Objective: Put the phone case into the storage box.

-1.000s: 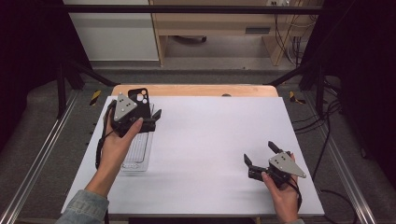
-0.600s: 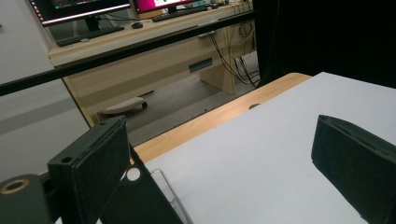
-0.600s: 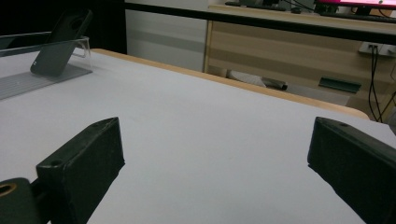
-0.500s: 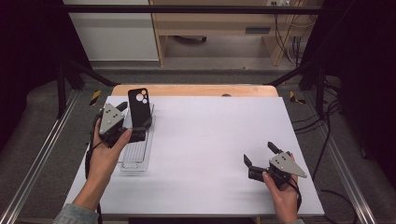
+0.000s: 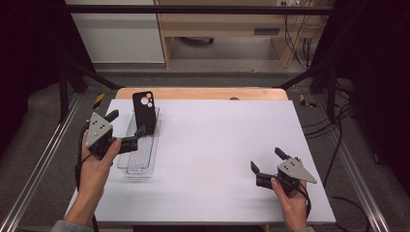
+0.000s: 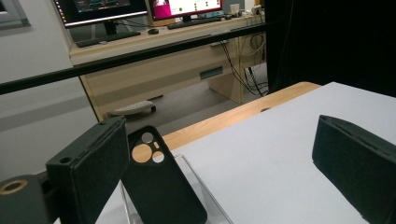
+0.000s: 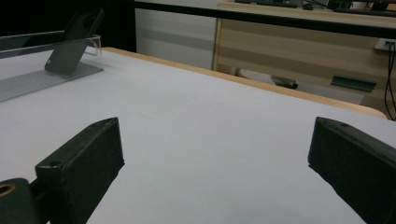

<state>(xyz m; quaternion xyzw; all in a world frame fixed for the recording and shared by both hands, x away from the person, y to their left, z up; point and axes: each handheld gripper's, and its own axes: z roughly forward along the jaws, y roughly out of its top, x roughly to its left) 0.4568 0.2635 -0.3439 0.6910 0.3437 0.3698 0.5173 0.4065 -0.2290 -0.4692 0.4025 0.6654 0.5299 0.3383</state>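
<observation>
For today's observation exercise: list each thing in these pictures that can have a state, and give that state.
Phone case: upright, leaning at the far end of the tray, released.
Tray: flat on the table, holding the case.
Left gripper: open, beside the case.
Right gripper: open, empty, on the table.

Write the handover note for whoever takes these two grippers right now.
Left gripper: open, holding nothing, just beside the black phone case.
Right gripper: open, idle over the near right of the white table.
The black phone case stands propped upright at the far end of the clear plastic tray, camera cutout on top.
Done: case looks placed in the tray and is free of the jaws.
Left: probably just draw the left gripper clear; check that the case stands firm.
</observation>
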